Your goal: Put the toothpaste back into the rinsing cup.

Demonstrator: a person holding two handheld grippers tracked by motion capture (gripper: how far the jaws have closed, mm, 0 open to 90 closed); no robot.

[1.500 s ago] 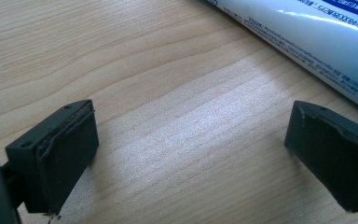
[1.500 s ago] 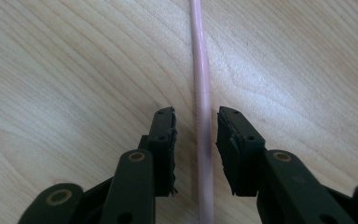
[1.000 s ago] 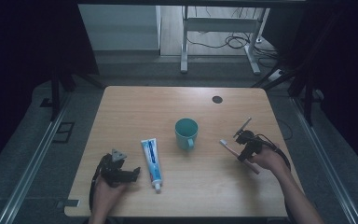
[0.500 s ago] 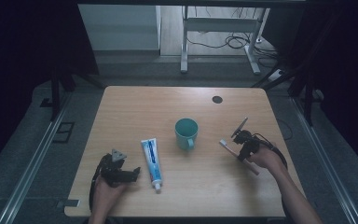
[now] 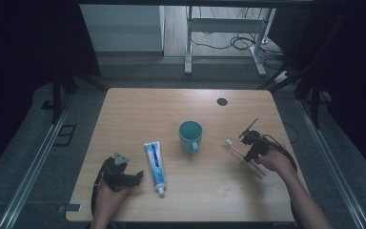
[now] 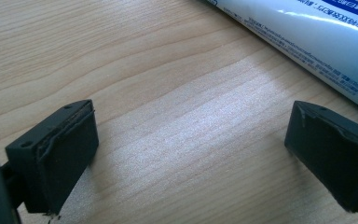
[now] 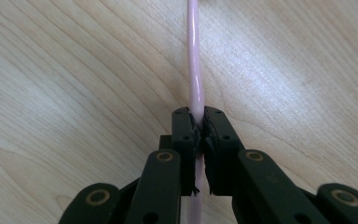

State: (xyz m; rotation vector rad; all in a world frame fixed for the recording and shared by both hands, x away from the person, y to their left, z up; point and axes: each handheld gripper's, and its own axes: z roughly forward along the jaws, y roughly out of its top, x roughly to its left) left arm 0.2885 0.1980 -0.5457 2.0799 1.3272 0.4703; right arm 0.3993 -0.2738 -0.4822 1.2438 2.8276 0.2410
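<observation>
One teal cup (image 5: pixel 190 135), inside unclear; right gripper (image 7: pixel 198 122) clamps pink toothbrush (image 7: pixel 194 70); left gripper (image 6: pixel 186 154) released.

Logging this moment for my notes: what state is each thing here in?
Toothbrush: clamped in the right gripper, which just closed.
Left gripper: open, empty, by the toothpaste.
Toothpaste: lying flat, capped.
Cup: upright, looks empty.

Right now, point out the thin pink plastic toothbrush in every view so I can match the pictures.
High view: thin pink plastic toothbrush lies right of the teal mug, in the right gripper.
Left gripper view: not in it; a white-and-blue toothpaste tube crosses the top right.
Right gripper view: handle runs up from the shut jaws.
Shared landmark: pale wooden table.
</observation>
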